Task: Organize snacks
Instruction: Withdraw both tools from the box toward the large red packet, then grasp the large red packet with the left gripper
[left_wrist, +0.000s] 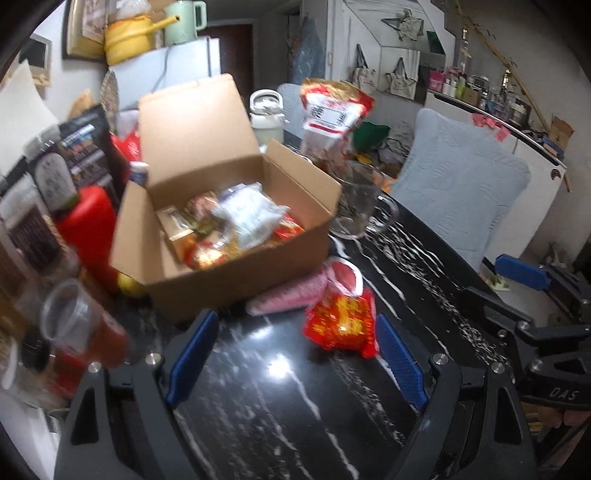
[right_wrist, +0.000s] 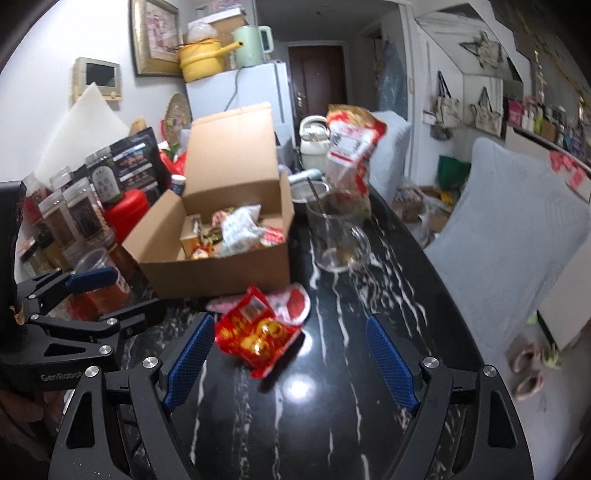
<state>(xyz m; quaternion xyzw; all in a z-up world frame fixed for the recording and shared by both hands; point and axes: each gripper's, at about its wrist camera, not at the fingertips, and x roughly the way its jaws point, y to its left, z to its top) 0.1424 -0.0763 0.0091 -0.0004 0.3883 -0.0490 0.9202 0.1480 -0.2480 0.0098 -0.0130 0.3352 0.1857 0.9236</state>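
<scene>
A red and yellow snack packet (left_wrist: 341, 323) lies on the black marbled table (left_wrist: 266, 413), just in front of an open cardboard box (left_wrist: 236, 206) already holding several wrapped snacks (left_wrist: 236, 218). A pink and red packet (left_wrist: 295, 291) lies touching it, against the box's front wall. The left gripper (left_wrist: 295, 354) hangs over the table with its jaws wide apart and empty; the red packet sits near its right blue pad. The right gripper (right_wrist: 291, 354) also has its jaws apart, holding nothing, the same packet close to its left pad. A glass mug (right_wrist: 338, 236) stands beside the box.
</scene>
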